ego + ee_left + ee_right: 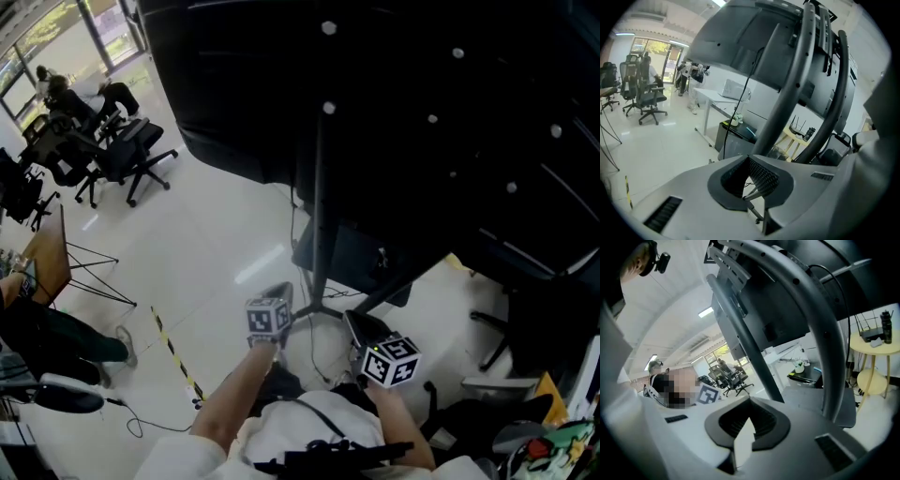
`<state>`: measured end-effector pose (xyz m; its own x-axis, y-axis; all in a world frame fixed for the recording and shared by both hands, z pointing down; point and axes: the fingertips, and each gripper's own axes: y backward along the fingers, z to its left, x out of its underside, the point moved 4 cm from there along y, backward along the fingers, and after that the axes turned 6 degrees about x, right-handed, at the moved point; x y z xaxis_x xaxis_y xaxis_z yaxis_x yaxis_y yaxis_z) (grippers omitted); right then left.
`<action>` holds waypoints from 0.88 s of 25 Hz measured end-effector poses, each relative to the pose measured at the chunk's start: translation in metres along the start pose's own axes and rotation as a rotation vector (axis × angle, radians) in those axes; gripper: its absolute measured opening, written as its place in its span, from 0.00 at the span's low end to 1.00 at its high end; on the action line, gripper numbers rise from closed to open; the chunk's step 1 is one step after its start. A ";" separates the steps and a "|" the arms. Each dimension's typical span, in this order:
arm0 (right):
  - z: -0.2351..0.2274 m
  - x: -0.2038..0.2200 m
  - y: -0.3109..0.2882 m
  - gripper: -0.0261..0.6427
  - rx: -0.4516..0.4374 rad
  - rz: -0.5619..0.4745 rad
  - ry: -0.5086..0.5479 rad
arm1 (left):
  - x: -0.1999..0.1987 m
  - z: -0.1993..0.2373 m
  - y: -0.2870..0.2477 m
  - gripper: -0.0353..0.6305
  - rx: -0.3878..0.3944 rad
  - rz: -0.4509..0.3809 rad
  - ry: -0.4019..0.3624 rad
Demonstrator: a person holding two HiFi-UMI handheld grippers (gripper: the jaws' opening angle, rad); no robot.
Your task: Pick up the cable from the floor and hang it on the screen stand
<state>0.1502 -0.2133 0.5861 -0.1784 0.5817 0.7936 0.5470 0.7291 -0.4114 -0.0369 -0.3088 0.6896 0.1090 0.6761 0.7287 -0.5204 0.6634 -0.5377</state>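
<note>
**Cable not yet picked up, both grippers empty**

Nearest the person, the left gripper (755, 186) has its jaws pressed together with nothing between the pads. Only floor and a few thin wires show past them. The right gripper (749, 422) is likewise closed on nothing, with bare white floor showing in the gap below its pads. In the head view both are held out low in front of the body, pointing toward the foot of the stand.

Just past the two grippers, a thin dark cable (317, 349) lies in loose curves on the white floor (216, 234), close to the stand's base legs. I take this to be the task's cable, though another thin lead trails near the striped tape (178, 361) toward the floor's near left corner. Neither gripper touches either one.

Beyond that rises the screen stand (319, 187), its pole and curved struts carrying the big black screen (422, 94). No cable can be seen draped over it. Farther off, office chairs (131, 155) stand near the windows.

By my reading the task is at its start. Opening a gripper, pinching the cable, lifting it and hanging it on the stand are all left to do.
</note>
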 end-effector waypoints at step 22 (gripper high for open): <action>-0.005 0.029 -0.074 0.05 0.231 0.006 -0.145 | 0.023 0.109 -0.168 0.24 0.055 0.323 -0.217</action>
<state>0.1088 -0.2529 0.6419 -0.3003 0.6196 0.7252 0.3502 0.7788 -0.5204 -0.0393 -0.4394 0.8429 -0.2462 0.7599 0.6016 -0.5435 0.4057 -0.7348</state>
